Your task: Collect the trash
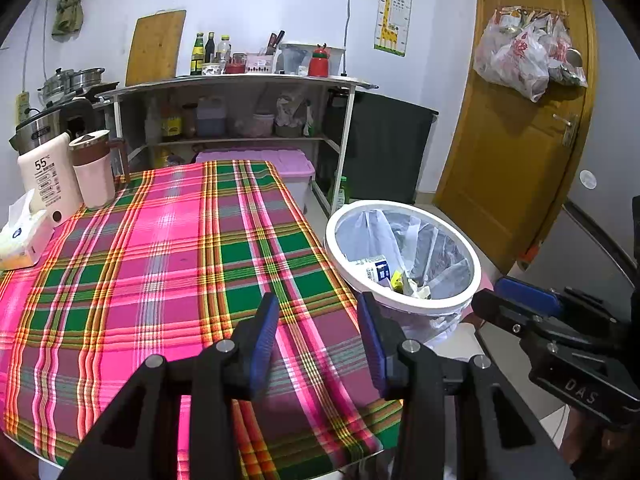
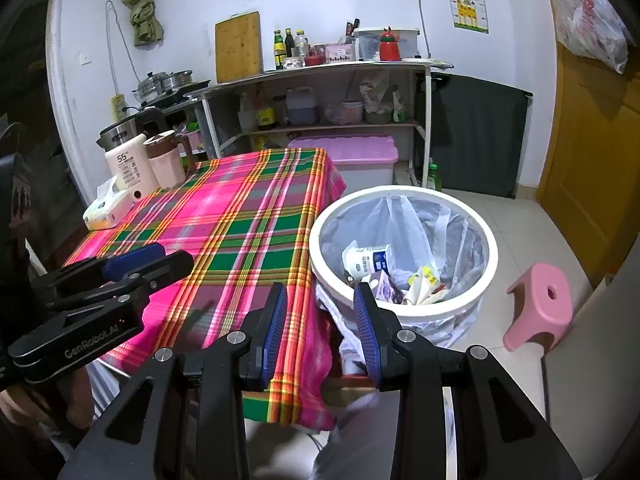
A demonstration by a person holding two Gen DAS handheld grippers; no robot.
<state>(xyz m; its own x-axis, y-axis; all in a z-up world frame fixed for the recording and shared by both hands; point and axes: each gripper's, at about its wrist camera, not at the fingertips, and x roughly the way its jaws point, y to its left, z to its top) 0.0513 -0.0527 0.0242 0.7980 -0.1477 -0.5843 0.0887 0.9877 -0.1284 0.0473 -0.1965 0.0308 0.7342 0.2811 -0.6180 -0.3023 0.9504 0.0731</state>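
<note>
Both tongs spread, nothing between them.
We note a pink stool (image 2: 540,308) only in the right view; bin (image 2: 400,304) of trash (image 2: 384,272) beside tabletop (image 2: 240,216).

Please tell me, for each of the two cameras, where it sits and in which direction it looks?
Left wrist: sits on the left tongs, looks forward and down over the checked tablecloth toward the shelf; right tongs show at the right edge.
Right wrist: sits on the right tongs, looks down past the table corner at the trash bin; left tongs show at the left.
Shared: tablecloth, bin, shelf, pink storage box.
</note>
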